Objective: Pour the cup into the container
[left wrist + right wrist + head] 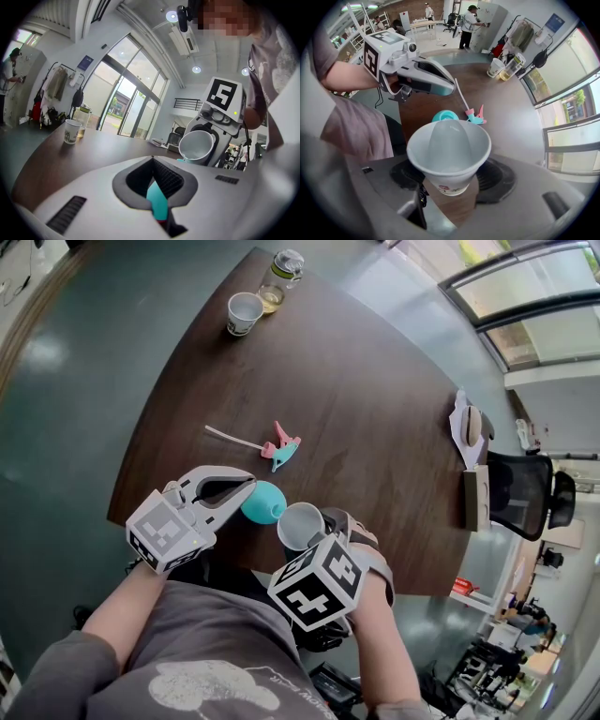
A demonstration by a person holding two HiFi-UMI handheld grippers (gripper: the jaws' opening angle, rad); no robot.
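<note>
I am clamping my left gripper (pixel 154 180) tight on a thin teal edge of the container (pixel 158 202). Facing me, the right gripper (pixel 212 140) is holding a white cup (pixel 194 146), tipping its mouth my way. A paper cup (pixel 71 131) and a jar (pixel 83 118) are standing far off on the brown table (pixel 108 145).

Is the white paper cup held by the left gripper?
No, the right gripper grips the white paper cup; the left gripper clamps the teal container.

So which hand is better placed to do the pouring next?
Right. The right gripper holds the white paper cup, next to the teal container. The left gripper is shut on that container, so it can only steady it.
</note>
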